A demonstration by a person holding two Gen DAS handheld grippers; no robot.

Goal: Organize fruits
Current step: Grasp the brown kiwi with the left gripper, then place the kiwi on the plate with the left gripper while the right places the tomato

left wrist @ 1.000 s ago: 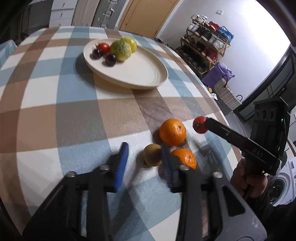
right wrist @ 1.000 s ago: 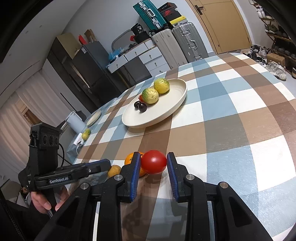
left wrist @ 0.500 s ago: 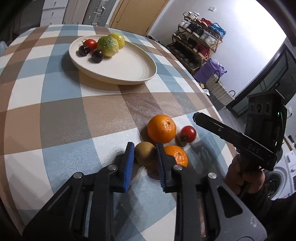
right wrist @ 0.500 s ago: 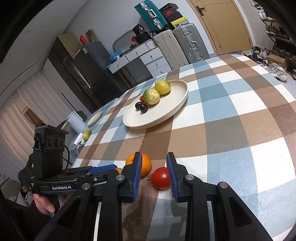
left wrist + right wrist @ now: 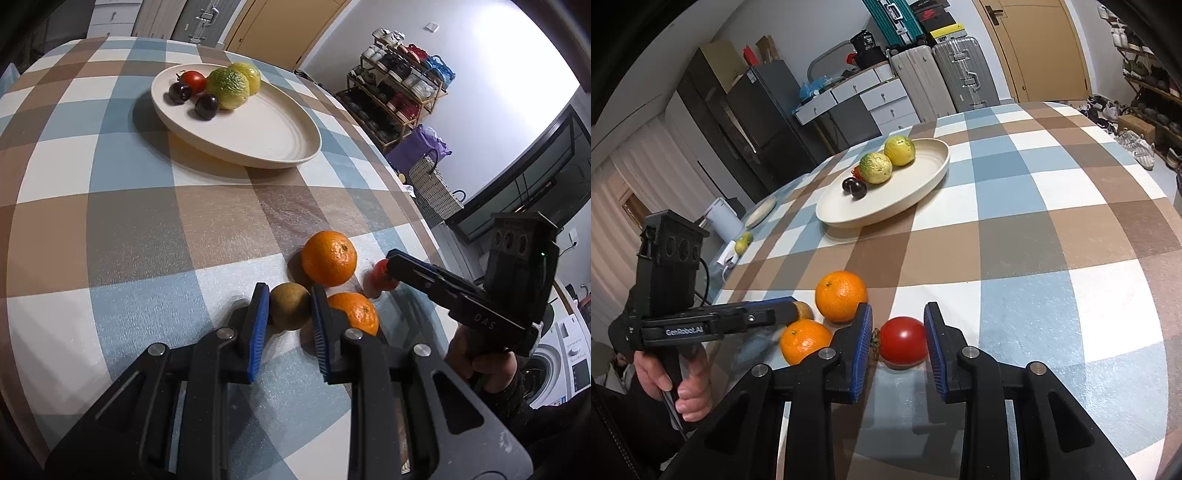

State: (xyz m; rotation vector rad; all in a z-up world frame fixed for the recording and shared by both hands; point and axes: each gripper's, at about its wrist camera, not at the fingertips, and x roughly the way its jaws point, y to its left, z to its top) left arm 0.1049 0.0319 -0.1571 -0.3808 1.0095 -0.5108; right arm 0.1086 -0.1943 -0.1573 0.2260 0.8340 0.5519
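My left gripper (image 5: 288,293) is shut on a small brown-green fruit (image 5: 290,305) that rests on the checked tablecloth. Two oranges (image 5: 328,257) (image 5: 354,314) lie right beside it. My right gripper (image 5: 897,314) stands open around a red tomato (image 5: 903,341) lying on the cloth; a small gap and the stem show at its left pad. In the left wrist view the right gripper (image 5: 393,258) hides part of that tomato (image 5: 380,277). The cream plate (image 5: 295,158) farther back holds two yellow-green citrus, a tomato and two dark fruits.
The round table's edge (image 5: 417,214) curves close on the right of the oranges. Beyond it are a shoe rack (image 5: 402,85) and a woven bag. A hand (image 5: 683,384) holds the left gripper (image 5: 786,312). Suitcases and drawers stand behind the table.
The left jaws have closed onto the brown-green fruit. The tomato, carried above the cloth a second ago, now lies on the table, and the right jaws have come down around it.
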